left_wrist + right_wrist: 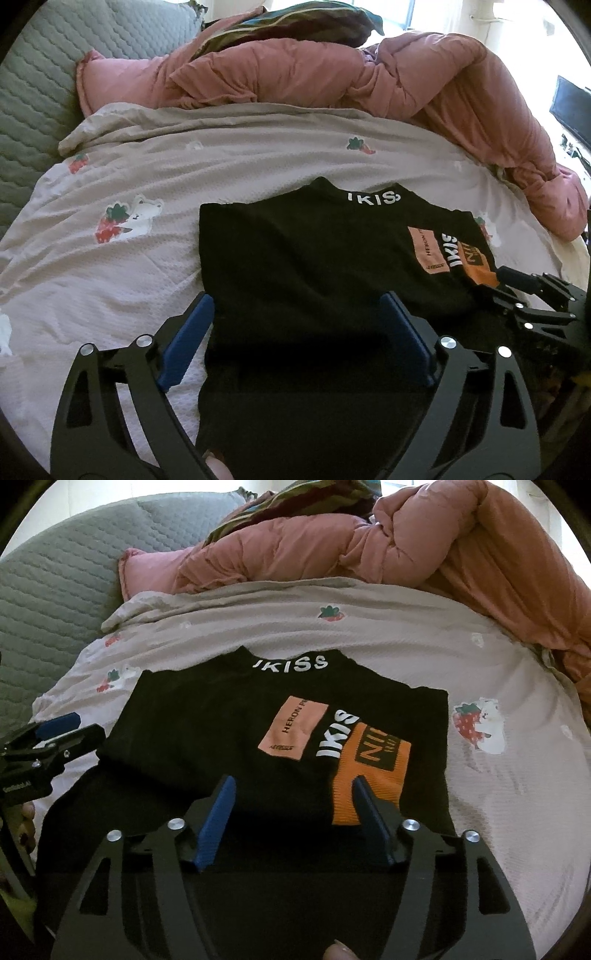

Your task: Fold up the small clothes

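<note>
Black shirt [221, 738] flat on bedsheet [498, 775], left tool [299, 325] spread, right tool [295, 805] spread

The black shirt [229, 731] carries "IKISS" in white on its far collar [290, 663]. A pink patch [293, 726] on its chest reads "HERON P", the rest cut off, with a smaller line below too blurred to read. Right of it, white "IKIS" runs upward. An orange patch [373, 771] shows "NI" in part. The left tongs' [55, 734] body bears small white lettering, unreadable.
</note>
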`<action>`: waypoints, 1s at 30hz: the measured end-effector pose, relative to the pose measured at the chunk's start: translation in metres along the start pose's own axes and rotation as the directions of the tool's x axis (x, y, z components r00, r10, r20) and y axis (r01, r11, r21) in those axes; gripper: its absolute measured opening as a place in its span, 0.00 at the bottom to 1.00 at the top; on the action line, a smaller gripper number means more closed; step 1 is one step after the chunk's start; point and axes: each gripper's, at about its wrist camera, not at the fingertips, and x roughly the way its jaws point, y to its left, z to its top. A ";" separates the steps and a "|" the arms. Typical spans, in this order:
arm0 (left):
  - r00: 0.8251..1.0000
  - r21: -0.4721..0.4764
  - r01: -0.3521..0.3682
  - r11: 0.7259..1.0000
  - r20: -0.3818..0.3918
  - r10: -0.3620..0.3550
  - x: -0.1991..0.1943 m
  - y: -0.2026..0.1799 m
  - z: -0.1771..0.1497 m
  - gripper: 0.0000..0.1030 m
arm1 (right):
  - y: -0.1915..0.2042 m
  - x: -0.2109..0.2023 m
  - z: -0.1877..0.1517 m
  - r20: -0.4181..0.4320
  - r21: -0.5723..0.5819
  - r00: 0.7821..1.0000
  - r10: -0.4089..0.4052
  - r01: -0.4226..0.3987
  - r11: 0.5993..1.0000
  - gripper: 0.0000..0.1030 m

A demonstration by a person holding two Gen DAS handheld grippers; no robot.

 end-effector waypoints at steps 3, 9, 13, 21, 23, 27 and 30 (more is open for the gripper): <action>1.000 0.002 0.000 1.000 0.004 0.000 -0.003 -0.001 0.000 0.90 | -0.003 -0.005 0.000 0.014 0.008 1.000 -0.004 0.004 1.000 0.74; 1.000 0.010 -0.017 1.000 0.023 0.017 -0.009 -0.005 -0.001 0.91 | -0.009 -0.015 0.000 0.045 0.030 0.999 -0.023 0.022 0.999 0.86; 0.999 0.002 -0.021 1.000 0.030 0.021 -0.014 -0.004 -0.002 0.91 | -0.010 -0.020 0.001 0.056 0.035 0.998 -0.025 0.023 0.999 0.87; 0.999 -0.015 -0.025 1.000 0.045 0.026 -0.026 -0.001 -0.007 0.91 | -0.012 -0.034 0.003 0.087 0.036 0.996 -0.026 0.022 0.999 0.87; 0.999 -0.014 -0.031 0.999 0.044 0.031 -0.029 0.000 -0.008 0.91 | -0.013 -0.037 0.003 0.092 0.038 0.995 -0.025 0.022 0.999 0.87; 0.998 -0.010 -0.034 0.999 0.044 0.035 -0.036 -0.003 -0.010 0.91 | -0.017 -0.046 0.002 0.110 0.044 0.994 -0.023 0.018 0.999 0.87; 0.998 -0.006 -0.033 0.999 0.055 0.033 -0.045 -0.004 -0.013 0.91 | -0.020 -0.054 0.000 0.125 0.046 0.992 -0.011 0.005 0.999 0.87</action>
